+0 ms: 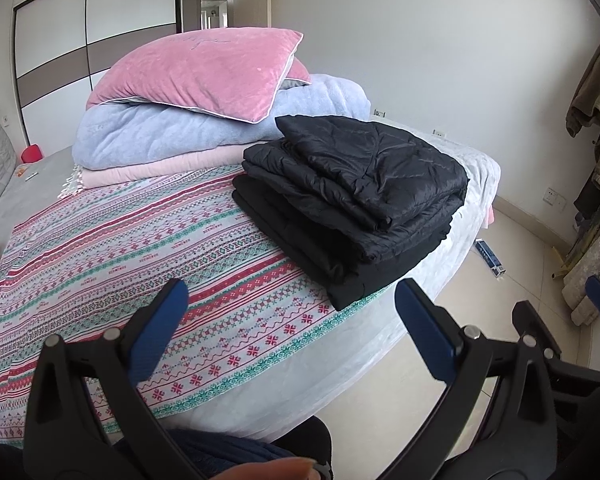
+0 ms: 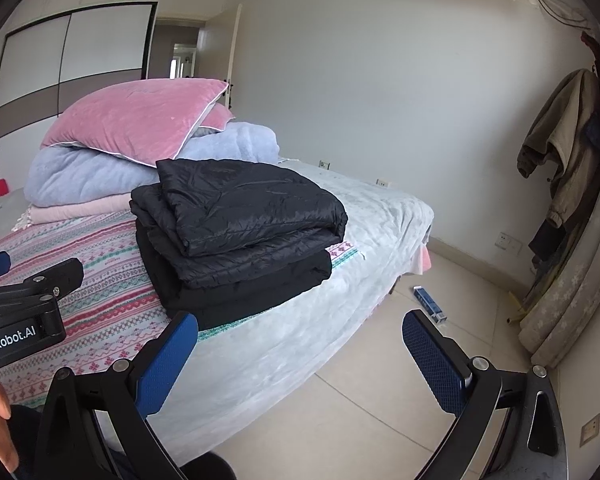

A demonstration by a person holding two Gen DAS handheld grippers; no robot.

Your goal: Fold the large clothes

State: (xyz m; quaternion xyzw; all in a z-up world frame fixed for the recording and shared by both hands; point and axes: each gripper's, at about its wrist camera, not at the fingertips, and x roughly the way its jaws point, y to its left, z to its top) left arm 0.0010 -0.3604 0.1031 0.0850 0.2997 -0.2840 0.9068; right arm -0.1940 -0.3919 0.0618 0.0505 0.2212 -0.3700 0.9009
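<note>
Left wrist view: the black quilted jacket point(image 1: 364, 184) is seen already folded, stacked on another folded black garment point(image 1: 356, 280) at the near corner of the bed point(image 1: 432, 264), on the patterned sheet point(image 1: 140, 240). The left gripper point(image 1: 288, 320) and right gripper point(image 2: 300, 356) are held wide open and empty, short of the stack. The folding is judged essentially done; no unfolded garment is shown.
</note>
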